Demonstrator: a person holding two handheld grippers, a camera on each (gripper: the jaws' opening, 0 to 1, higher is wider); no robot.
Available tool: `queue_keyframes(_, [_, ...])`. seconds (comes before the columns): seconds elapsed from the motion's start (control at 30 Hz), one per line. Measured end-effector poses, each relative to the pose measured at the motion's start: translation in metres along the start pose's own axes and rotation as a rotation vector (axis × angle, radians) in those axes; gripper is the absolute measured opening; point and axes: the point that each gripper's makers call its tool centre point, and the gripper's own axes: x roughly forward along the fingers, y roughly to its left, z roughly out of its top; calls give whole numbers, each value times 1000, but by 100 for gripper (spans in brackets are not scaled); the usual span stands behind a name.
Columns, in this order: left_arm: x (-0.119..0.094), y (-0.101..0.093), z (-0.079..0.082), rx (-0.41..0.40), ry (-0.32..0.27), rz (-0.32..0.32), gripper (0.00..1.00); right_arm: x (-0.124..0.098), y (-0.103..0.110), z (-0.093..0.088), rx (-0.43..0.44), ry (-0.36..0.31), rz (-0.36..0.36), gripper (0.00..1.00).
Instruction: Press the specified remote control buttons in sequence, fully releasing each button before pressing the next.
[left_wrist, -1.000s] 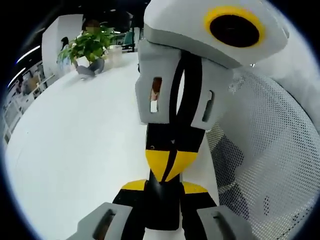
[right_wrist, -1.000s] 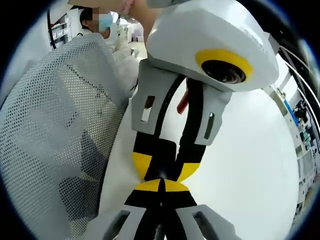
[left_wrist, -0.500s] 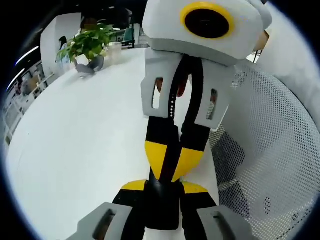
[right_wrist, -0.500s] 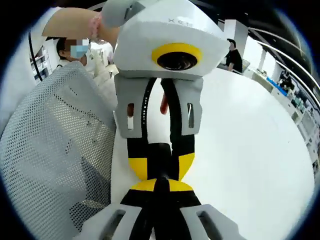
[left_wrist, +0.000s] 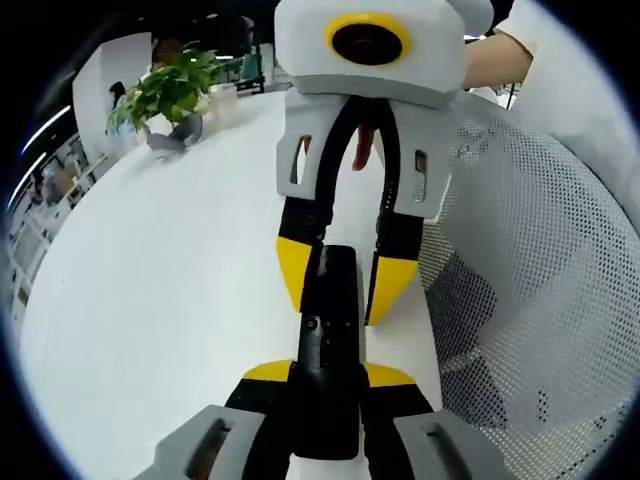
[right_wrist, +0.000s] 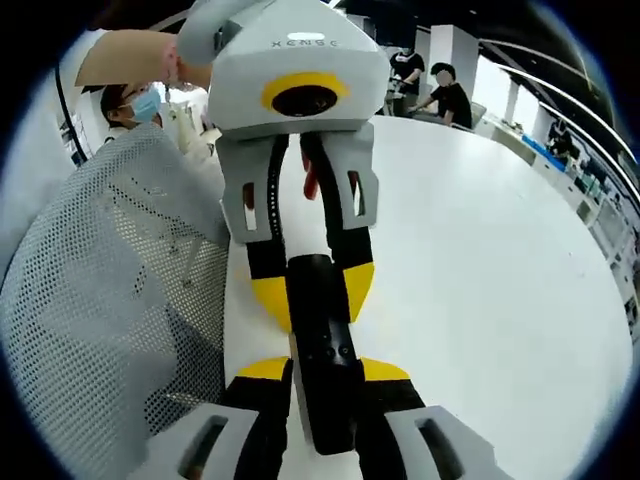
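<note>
A slim black remote (left_wrist: 328, 330) lies lengthwise between the two grippers, which face each other above the white table (left_wrist: 160, 270). My left gripper (left_wrist: 328, 372) is shut on the near end of it. The right gripper (left_wrist: 343, 300) comes down from the top of the left gripper view, its yellow-tipped jaws close against both sides of the far end. In the right gripper view the remote (right_wrist: 320, 340) runs from my right gripper (right_wrist: 325, 368) up into the left gripper (right_wrist: 314, 300). Small buttons show on the remote's top face.
A grey mesh chair back (left_wrist: 530, 300) stands along the table's edge, also seen as the mesh chair back (right_wrist: 110, 300). A potted plant (left_wrist: 165, 95) sits at the far end of the table. People (right_wrist: 440, 95) sit in the background. A person's hand (left_wrist: 495, 60) holds the right gripper.
The right gripper's jaws, shut with their tip at the remote's end before, have parted and slid along both sides of the remote. The left gripper has kept its hold.
</note>
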Motion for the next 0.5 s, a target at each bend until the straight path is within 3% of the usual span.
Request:
queue_keyframes(0.3, [0, 0, 0, -3, 2, 15, 24, -9, -6, -18, 26, 31, -20, 23])
queue_keyframes(0.5, [0, -1, 1, -30, -10, 34, 24, -9, -4, -17, 35, 23, -11, 23])
